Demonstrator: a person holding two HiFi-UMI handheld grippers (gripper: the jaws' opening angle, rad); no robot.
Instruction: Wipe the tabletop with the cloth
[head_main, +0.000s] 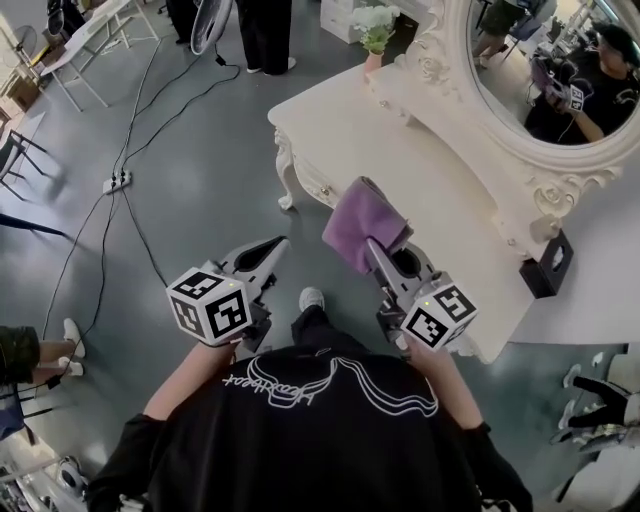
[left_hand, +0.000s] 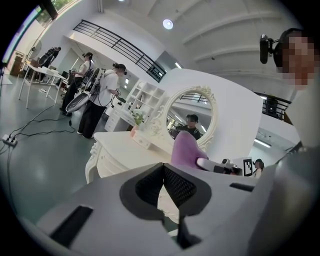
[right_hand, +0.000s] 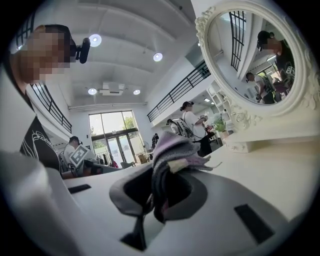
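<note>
Right claw (head_main: 377, 246) is clamped on the purple cloth (head_main: 362, 218). In the right gripper view the fabric is bunched between the jaws and spills out over the top of them. That puts the cloth at the centre of the head view, held up over the near edge of the white table (head_main: 400, 165), and it doesn't look pressed down onto the surface. Left claw (head_main: 272, 250) sits just left of centre, out over the grey floor beside the table. Its own view shows the jaws together with nothing between them, so it's idle. By my read, the cloth is in hand and brought up to the table, but the wiping stroke itself is not yet under way. The tabletop runs from centre towards the upper right, bare along the front. A small potted plant (head_main: 376, 28) stands at the top of the frame and the ornate mirror (head_main: 545, 60) is at the upper right. Next I need to tip the right claw down until the loose fabric lies flat on the top, then sweep along the open stretch. I want the cloth, not the jaw tips, on the paint, and I'll stay clear of the mirror base.
</note>
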